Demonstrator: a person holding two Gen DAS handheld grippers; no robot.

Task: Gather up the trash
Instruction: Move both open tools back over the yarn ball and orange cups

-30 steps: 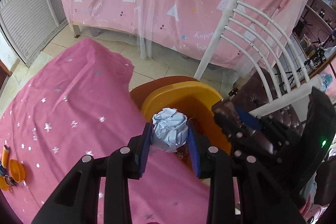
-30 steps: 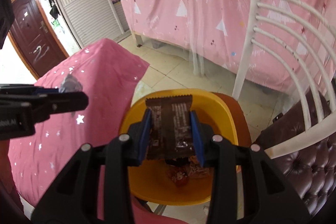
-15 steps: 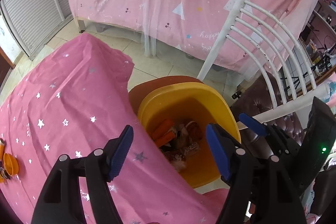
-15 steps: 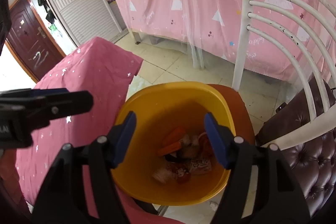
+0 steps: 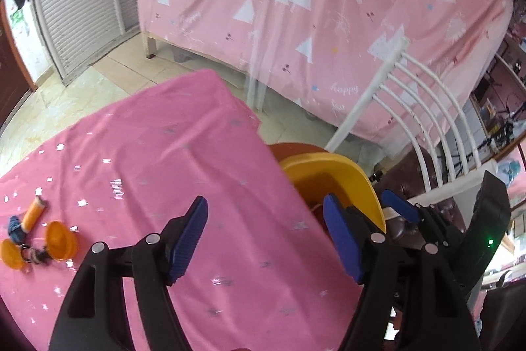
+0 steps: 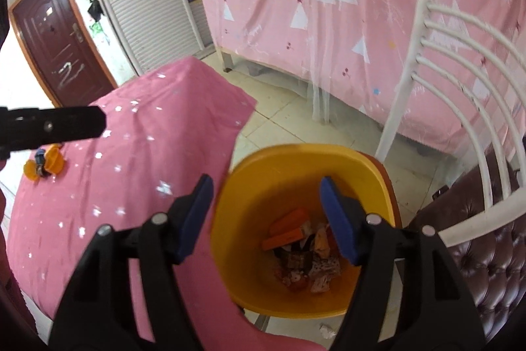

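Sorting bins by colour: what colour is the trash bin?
Yellow-orange bin, clearest in the right wrist view.

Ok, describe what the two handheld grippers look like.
The left gripper and the right gripper match: black plastic arms with silver rivets, each finger ending in a ribbed blue pad. In the left view, a black housing behind the right gripper shows a green light.

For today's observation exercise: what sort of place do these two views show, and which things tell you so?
Probably a room in a home, perhaps a bedroom. A pink tree-print sheet hangs over what looks like a bed, a white chair stands on the tiled floor, and a yellow bin sits beside a table under a pink starred cloth.
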